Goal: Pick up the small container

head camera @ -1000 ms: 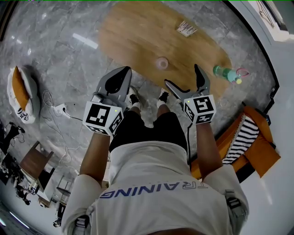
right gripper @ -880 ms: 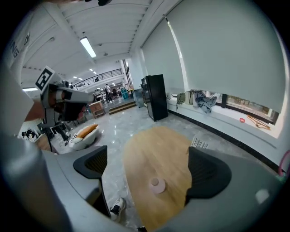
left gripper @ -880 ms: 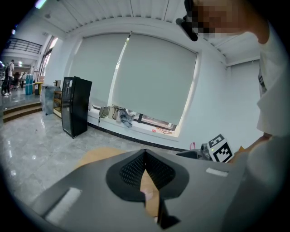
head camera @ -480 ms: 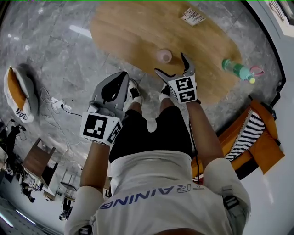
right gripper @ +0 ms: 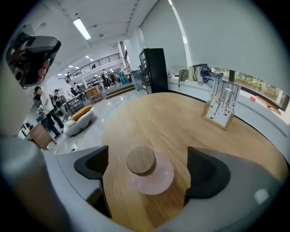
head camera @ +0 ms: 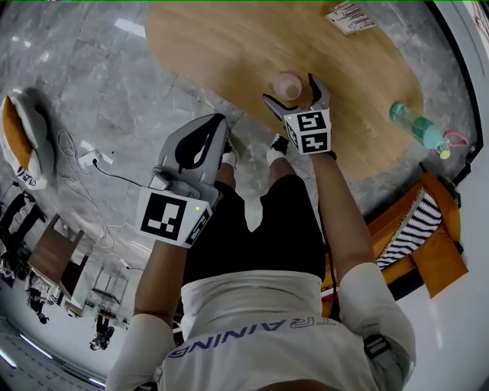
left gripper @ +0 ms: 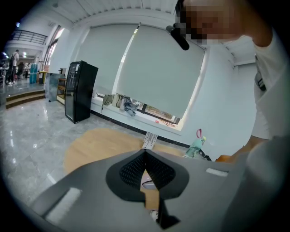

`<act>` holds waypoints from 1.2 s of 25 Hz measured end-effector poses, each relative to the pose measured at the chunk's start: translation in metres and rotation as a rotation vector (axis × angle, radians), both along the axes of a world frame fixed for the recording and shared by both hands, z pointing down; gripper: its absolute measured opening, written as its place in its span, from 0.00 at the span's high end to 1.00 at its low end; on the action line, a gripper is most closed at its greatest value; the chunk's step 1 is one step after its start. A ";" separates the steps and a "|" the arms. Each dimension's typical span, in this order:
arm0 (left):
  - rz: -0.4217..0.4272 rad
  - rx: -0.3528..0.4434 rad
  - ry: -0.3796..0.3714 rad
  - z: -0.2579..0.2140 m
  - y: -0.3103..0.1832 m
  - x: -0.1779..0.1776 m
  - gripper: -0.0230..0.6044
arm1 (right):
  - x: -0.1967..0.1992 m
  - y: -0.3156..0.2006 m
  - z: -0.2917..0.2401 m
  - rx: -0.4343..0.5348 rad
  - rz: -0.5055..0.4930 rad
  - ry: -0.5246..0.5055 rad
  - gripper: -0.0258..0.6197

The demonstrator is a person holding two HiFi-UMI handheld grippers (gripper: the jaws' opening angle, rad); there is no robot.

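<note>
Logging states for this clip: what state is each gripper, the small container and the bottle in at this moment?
right gripper: open, jaws either side of the small container, not gripping.
left gripper: shut, empty, off the table.
small container: upright on table, wooden lid on.
green bottle: seems to lie on its side.

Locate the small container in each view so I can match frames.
Head view: small container top centre, on the table between the tips of the right hand-held gripper.
Left gripper view: only a pale sliver behind the shut jaws, possibly it.
Right gripper view: low centre, between open jaws.
Shared landmark: white printed card, farther along the table in all three.
</note>
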State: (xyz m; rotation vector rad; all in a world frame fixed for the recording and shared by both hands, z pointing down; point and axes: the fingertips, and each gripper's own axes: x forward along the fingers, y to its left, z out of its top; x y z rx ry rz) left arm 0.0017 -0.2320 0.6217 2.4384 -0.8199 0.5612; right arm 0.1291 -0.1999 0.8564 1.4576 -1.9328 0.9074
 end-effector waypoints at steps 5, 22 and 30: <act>-0.012 -0.020 0.005 0.022 -0.002 0.003 0.96 | 0.000 -0.004 0.035 -0.015 0.002 -0.001 0.12; -0.016 -0.057 -0.023 0.043 -0.001 -0.003 0.96 | -0.009 -0.017 0.063 0.039 -0.087 0.134 0.20; -0.006 -0.074 -0.024 0.049 0.010 0.000 0.96 | -0.010 -0.018 0.064 0.017 -0.072 0.138 0.30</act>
